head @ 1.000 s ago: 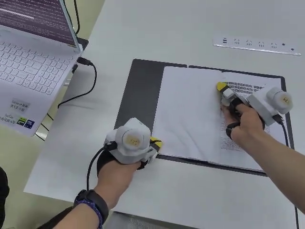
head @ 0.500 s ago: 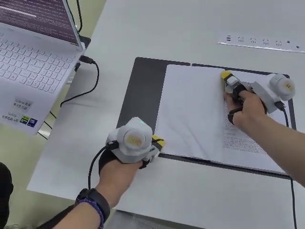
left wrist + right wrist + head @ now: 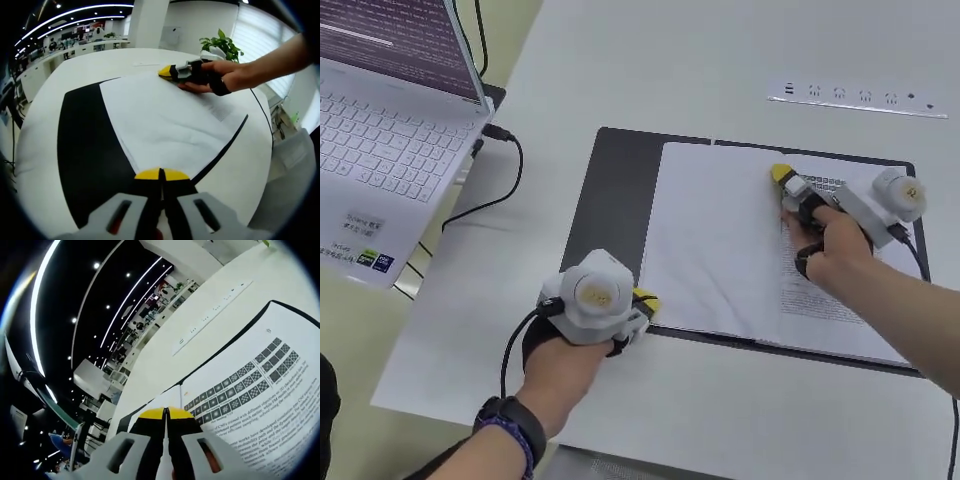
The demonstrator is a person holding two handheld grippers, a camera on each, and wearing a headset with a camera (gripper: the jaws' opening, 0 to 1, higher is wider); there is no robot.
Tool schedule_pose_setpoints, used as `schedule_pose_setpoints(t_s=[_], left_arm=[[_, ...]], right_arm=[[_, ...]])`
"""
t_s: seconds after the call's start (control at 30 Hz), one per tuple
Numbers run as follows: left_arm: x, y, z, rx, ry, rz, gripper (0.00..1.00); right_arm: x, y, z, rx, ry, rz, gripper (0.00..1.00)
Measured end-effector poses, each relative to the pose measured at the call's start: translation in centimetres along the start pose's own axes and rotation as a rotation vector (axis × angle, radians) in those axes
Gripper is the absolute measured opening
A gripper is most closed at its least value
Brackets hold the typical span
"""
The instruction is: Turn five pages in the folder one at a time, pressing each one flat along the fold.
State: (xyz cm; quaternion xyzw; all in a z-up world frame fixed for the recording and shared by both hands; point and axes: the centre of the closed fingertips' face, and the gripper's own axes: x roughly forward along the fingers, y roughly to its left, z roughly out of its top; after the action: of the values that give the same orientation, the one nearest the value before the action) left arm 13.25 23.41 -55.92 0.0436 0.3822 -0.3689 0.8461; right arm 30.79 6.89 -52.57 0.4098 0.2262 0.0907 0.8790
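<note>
Head view first: the folder (image 3: 610, 190) lies open on the white table (image 3: 650, 70), its black cover showing along the left. A blank white page (image 3: 715, 235) lies on the left half, slightly creased, with a printed page (image 3: 840, 300) on the right. The right gripper (image 3: 783, 177) has its yellow tip down near the top of the fold, between the two pages. The left gripper (image 3: 645, 300) sits at the folder's near edge, at the bottom corner of the blank page. An open laptop (image 3: 390, 130) stands off to the left with a black cable (image 3: 495, 195) plugged in, and a white power strip (image 3: 860, 98) lies beyond the folder.

Left gripper view: the jaws are pressed together, yellow tips (image 3: 161, 174) meeting at the near corner of the blank page (image 3: 160, 115), where it meets the black cover (image 3: 85, 145). Across the sheet, a hand (image 3: 222, 77) holds the right gripper (image 3: 172, 71) down on the paper. A potted plant (image 3: 220, 44) stands behind it.

Right gripper view: the jaws are closed as well, with the tips (image 3: 166, 413) touching right by the fold. The printed page (image 3: 260, 405) runs off to the right, with rows of checkered figures above lines of text. The power strip (image 3: 212, 310) lies on the table beyond the folder's edge.
</note>
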Motion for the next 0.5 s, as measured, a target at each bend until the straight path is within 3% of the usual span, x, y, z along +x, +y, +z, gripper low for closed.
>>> schedule_pose_setpoints(t_s=[0.5], left_arm=[[-0.1,0.0,-0.1,-0.009,-0.016,-0.004,0.0]], right_arm=[[-2.4,-0.2,-1.8,-0.029,-0.012,0.038,0.0]])
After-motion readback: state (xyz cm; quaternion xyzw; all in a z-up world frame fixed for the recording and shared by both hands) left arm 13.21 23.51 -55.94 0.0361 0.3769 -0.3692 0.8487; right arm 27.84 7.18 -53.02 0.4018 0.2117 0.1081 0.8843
